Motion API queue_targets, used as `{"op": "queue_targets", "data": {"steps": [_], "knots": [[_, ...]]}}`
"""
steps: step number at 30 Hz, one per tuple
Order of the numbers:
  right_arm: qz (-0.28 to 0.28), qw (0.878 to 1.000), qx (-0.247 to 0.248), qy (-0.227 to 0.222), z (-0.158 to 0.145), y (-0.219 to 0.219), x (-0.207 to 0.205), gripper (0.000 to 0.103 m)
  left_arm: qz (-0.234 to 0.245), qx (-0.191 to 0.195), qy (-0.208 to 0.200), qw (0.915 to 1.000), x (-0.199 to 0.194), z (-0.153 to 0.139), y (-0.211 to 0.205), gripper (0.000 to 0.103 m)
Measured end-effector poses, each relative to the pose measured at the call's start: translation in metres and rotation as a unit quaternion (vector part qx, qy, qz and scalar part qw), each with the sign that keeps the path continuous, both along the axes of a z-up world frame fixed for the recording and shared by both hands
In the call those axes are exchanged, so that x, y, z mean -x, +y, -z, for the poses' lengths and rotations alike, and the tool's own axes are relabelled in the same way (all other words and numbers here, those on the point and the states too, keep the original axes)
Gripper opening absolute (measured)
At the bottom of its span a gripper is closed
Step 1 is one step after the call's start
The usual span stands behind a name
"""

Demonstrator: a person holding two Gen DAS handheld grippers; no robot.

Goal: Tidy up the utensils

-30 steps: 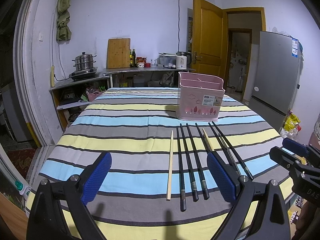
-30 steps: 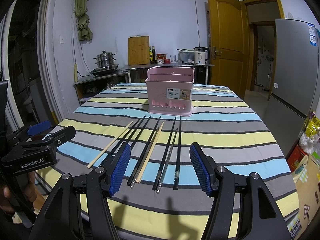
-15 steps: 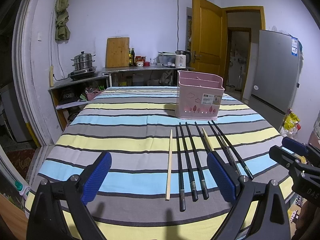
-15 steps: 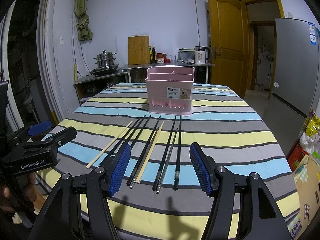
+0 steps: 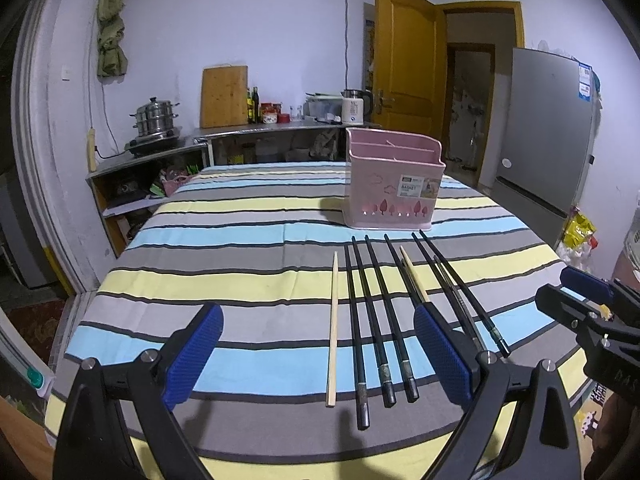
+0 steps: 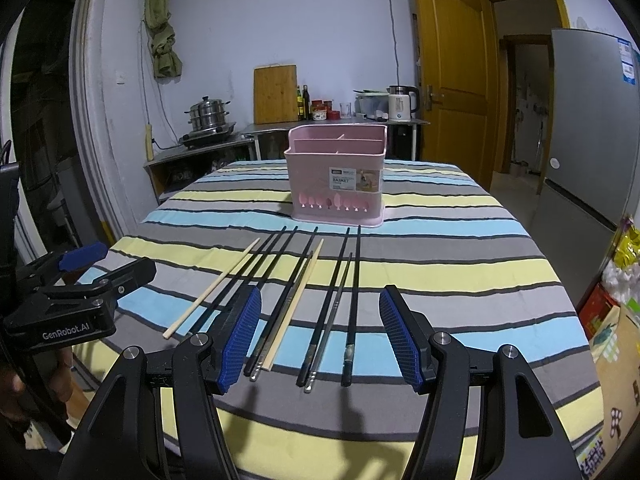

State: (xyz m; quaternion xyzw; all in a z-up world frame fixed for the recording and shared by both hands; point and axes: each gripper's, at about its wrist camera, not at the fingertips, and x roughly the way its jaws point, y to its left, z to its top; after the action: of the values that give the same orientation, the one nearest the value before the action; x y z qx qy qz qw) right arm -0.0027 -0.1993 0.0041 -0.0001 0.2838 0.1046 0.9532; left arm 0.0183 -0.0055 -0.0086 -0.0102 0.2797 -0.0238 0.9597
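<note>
While both tools hang over the near edge of the striped table [image 6: 480,280], nothing has been lifted: the left gripper [image 5: 318,354] is spread wide and empty, and the right gripper [image 6: 320,338] is spread wide and empty too. Laid out in a loose row on the cloth are the chopsticks, dark ones [image 6: 354,292] with two pale wooden ones [image 5: 333,326] mixed in, tips pointing toward the pink utensil basket [image 6: 338,182] standing upright just beyond them, none in it yet by the look of it.

My read is that a first pick is coming. The sticks lie close together, some touching or overlapping near the middle, so going for an outer one looks cleaner: the lone wooden stick on the left side, or the far-right dark stick. Come down with the pads straddling a single shaft near its thick end, close squarely, then tip it upright before dropping it into a compartment.

Room is generous: bare cloth on both sides, open air above the basket. Watch the near table edge, where the stick ends sit close, and keep the two tools apart
</note>
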Motion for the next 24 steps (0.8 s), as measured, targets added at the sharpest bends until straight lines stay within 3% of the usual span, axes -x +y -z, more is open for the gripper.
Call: {"op": "queue_targets", "data": {"steps": [10, 14, 19, 24], "knots": [[0.002, 0.999, -0.003, 0.032, 0.011, -0.008, -0.043, 0.062, -0.002, 0.006, 0.063, 0.9980, -0.057, 0.020, 0.014, 0.096], [0.005, 0.999, -0.009, 0.051, 0.017, -0.012, -0.065, 0.062, 0.001, 0.017, 0.092, 0.9956, -0.083, 0.028, 0.018, 0.085], [0.010, 0.998, -0.009, 0.066, 0.024, -0.017, -0.086, 0.062, 0.014, 0.022, 0.122, 0.9922, -0.108, 0.036, 0.015, 0.084], [0.007, 0.996, 0.001, 0.088, 0.031, -0.017, -0.111, 0.050, 0.032, 0.023, 0.148, 0.9882, -0.128, 0.044, 0.008, 0.083]]}}
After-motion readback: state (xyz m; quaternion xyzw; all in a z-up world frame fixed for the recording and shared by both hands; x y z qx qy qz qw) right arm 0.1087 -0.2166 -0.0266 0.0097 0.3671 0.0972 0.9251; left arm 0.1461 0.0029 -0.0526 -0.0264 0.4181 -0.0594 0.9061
